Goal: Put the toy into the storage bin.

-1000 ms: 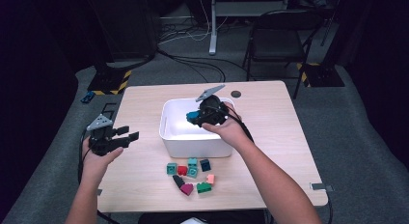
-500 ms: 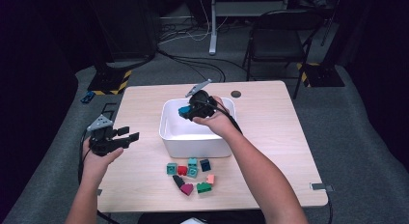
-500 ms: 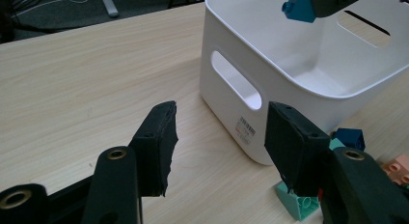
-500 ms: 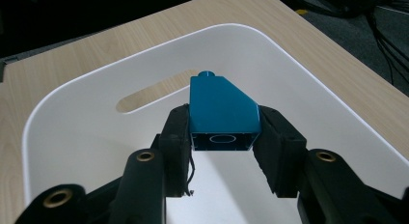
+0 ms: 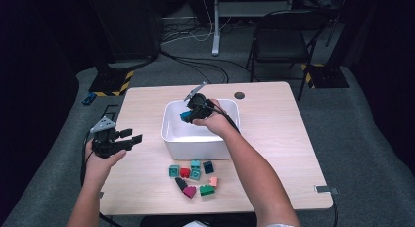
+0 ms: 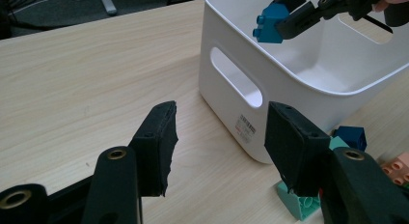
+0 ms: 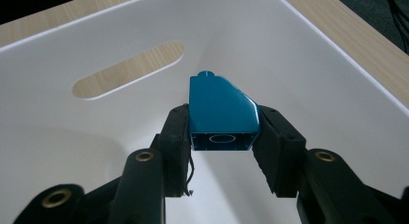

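High view. The right gripper point(image 5: 187, 114) hangs over the white bin point(image 5: 171, 137), inside its rim line, with a blue block point(image 5: 185, 116) clamped at its tips. The left gripper point(image 5: 132, 137) sits well apart, off the bin's left side above the bare table point(image 5: 274, 139), holding nothing. A loose cluster of blocks point(image 5: 195, 177) lies on the table just in front of the bin, nearer the person.

Left gripper view. Its two jaws stand apart with only tabletop between them (nothing held). Beyond them is the bin's near wall with its slot handle point(image 6: 236, 84); above the rim the other gripper carries the blue block point(image 6: 270, 24) out over the cavity. A dark blue block point(image 6: 351, 136) and a teal block point(image 6: 299, 204) lie beside the bin's base.

Right gripper view. The pads press on both flanks of the blue block point(image 7: 221, 113), its open underside facing the camera and its sloped end pointing away, so its long axis runs along the jaws. Straight below and ahead is the bin's bare white floor point(image 7: 72, 151). The block is already over the drop spot; the likely next move is simply to let the jaws part, with no sideways travel needed. The right hand is the one placed for it.
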### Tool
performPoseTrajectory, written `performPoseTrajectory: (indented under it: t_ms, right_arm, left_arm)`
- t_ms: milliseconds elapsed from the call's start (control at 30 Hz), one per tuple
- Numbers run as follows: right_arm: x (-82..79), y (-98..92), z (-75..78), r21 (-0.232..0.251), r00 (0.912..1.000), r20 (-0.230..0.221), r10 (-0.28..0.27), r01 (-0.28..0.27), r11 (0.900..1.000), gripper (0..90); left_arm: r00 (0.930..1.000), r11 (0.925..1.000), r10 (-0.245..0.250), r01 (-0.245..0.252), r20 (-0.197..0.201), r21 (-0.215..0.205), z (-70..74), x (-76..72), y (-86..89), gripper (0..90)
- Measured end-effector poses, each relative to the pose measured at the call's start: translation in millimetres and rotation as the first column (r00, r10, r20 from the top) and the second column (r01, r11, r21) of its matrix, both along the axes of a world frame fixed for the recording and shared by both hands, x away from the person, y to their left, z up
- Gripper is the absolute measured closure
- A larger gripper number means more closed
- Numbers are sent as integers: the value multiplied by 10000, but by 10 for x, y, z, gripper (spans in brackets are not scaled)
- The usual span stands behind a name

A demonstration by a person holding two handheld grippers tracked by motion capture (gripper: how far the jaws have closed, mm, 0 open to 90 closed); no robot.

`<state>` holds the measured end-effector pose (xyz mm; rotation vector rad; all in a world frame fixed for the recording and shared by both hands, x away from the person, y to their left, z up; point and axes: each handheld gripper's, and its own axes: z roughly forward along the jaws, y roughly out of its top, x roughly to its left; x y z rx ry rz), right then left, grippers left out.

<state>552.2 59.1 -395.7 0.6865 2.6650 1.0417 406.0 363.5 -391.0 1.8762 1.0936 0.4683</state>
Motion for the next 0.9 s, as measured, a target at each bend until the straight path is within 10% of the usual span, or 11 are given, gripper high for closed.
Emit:
performPoseTrajectory:
  t_ms: [400,900]
  right_arm:
    - [31,37,-91,-301,9991,-435,-18,5,9995,521]
    - [-315,-268,513,1238,9985,350,-420,374,9916,505]
  left_arm:
    - [10000,10000,12,-13,-55,-82,-23,9,-4,447]
    - [9999,10000,-32,31,-132,-91,-38,15,-25,441]
